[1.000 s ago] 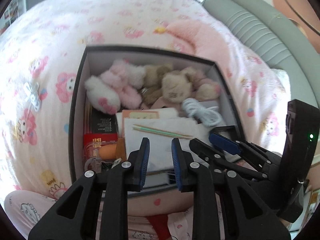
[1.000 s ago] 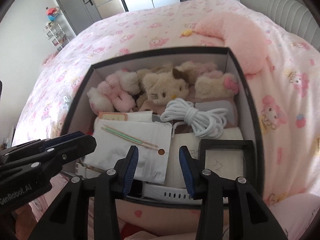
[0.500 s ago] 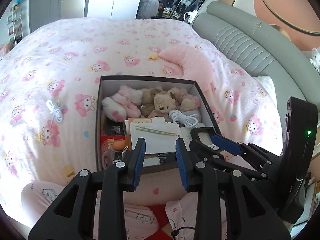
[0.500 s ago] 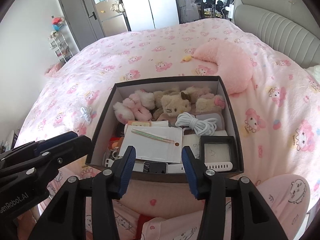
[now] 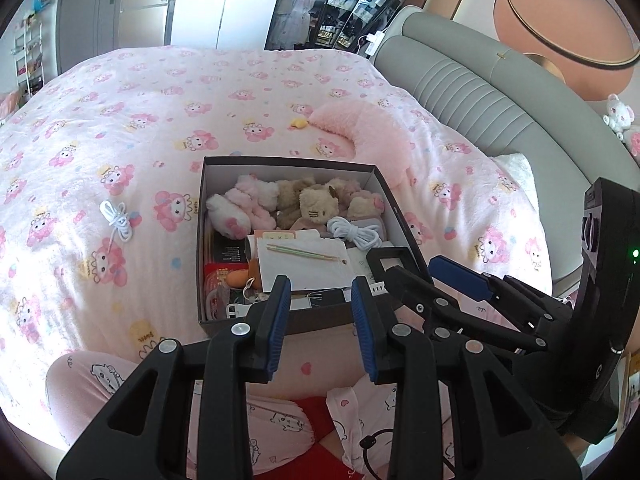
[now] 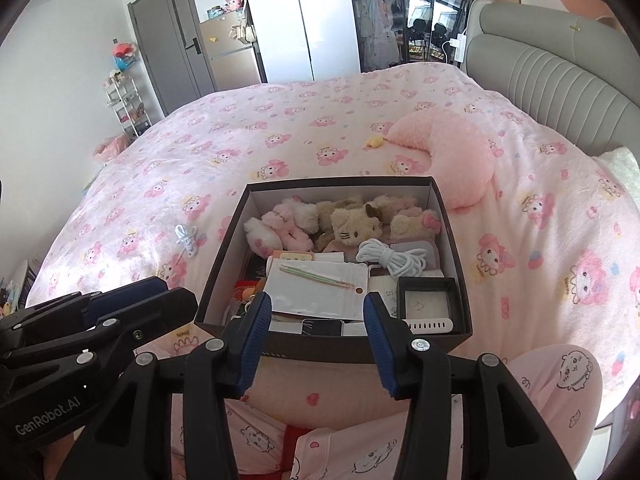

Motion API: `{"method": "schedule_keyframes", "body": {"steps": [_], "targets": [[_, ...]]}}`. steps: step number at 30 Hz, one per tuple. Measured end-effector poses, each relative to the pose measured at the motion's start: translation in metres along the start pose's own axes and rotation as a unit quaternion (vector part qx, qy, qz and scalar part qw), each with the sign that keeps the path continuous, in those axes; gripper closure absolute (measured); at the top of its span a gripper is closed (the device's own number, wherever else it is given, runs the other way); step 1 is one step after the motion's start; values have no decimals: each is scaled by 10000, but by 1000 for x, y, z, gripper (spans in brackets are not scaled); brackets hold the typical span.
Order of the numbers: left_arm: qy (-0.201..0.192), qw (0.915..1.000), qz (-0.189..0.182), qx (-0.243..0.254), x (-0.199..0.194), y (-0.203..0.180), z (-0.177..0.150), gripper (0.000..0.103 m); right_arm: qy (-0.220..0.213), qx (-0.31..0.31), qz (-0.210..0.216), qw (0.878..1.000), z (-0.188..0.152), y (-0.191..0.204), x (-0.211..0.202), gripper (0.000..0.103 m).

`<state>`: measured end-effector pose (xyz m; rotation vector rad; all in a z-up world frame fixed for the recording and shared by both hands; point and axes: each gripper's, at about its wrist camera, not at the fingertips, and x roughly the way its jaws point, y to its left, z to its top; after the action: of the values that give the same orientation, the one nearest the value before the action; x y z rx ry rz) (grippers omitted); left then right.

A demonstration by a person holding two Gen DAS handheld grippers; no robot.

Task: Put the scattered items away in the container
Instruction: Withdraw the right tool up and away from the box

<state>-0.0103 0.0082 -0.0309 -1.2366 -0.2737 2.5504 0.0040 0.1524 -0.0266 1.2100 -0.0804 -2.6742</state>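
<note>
A dark cardboard box stands on the pink bed. It holds plush toys, a coiled white cable, a white pouch and other small items. A small white cord lies loose on the blanket left of the box. My left gripper is open and empty, held back from the box's near edge. My right gripper is open and empty, also held back from the near edge.
A pink crescent pillow lies beyond the box to the right. A small yellow item lies by its tip. A grey padded headboard runs along the right. The person's pink pyjama legs are below.
Both grippers have pulled back and up from the box, so it looks smaller and more of the bed shows. Both jaws have opened a little wider. The loose cord came into view.
</note>
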Motion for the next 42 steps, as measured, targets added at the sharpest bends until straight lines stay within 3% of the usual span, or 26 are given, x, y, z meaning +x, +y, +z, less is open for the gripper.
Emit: {"method": "schedule_keyframes", "body": {"steps": [42], "targets": [[-56, 9974, 553, -455, -33, 66, -15, 72, 223, -489, 354, 9979, 0, 76, 16, 59]]}}
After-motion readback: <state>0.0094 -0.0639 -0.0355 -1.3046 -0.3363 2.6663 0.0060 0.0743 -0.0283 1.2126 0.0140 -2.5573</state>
